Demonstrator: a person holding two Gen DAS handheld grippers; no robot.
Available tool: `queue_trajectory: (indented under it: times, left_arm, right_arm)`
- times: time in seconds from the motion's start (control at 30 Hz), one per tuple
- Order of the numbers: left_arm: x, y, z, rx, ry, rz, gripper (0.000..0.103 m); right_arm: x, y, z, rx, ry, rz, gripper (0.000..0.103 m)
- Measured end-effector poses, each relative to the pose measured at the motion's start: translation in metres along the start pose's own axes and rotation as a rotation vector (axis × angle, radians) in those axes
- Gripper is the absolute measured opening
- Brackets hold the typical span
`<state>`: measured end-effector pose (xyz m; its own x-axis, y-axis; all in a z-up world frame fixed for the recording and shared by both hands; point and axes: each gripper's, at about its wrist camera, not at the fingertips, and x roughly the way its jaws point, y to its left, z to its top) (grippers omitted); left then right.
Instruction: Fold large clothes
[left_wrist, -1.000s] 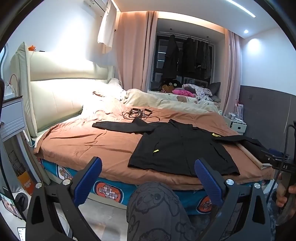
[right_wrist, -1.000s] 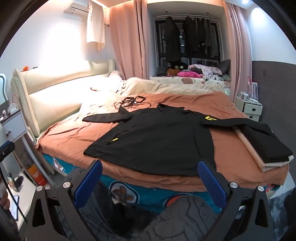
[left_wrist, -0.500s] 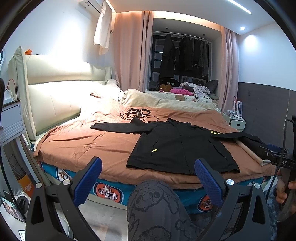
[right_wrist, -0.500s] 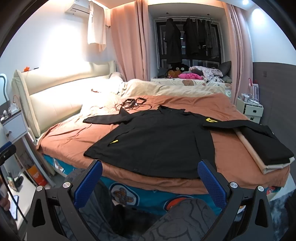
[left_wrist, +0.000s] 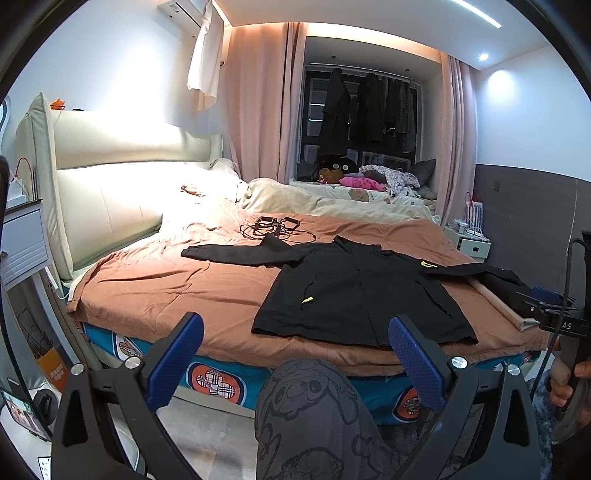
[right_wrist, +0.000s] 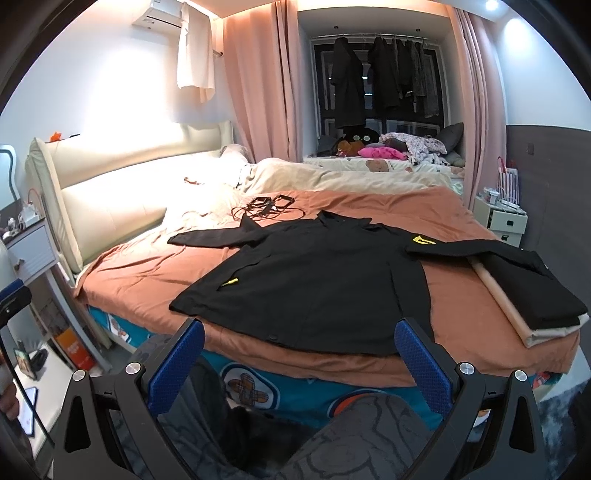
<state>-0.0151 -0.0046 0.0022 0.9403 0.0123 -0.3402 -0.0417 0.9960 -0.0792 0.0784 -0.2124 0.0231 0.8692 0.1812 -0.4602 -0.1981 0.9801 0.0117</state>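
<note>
Rust-brown bedding (right_wrist: 147, 273) covers the bed where the black jacket (right_wrist: 314, 280) lies spread flat, both sleeves out to the sides, with no fold made yet; a folded dark garment (right_wrist: 532, 291) already rests on a beige one at the right edge. Both the left gripper (left_wrist: 295, 354) and right gripper (right_wrist: 299, 354) gape wide and empty, well short of the jacket's hem. No containers hold clothes here.

One black jacket (right_wrist: 317, 288), one folded dark garment (right_wrist: 535, 291), one cable tangle (right_wrist: 267, 206), two nightstands (right_wrist: 504, 221).
</note>
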Motion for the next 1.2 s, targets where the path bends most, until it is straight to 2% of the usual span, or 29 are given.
queue_trajectory:
  times: [0.3, 0.6, 1.2]
  left_arm:
    - [-0.002, 0.004, -0.001, -0.01, -0.015, 0.006, 0.102]
    - [0.001, 0.015, -0.003, -0.089, 0.0, -0.01, 0.102]
    - [0.013, 0.018, -0.002, -0.097, -0.003, 0.029, 0.102]
  right_arm:
    - [-0.007, -0.002, 0.002, 0.014, -0.017, 0.002, 0.103]
    - [-0.008, -0.002, 0.002, 0.005, -0.015, 0.0, 0.103]
    - [0.007, -0.001, 0.01, 0.003, -0.006, 0.027, 0.103]
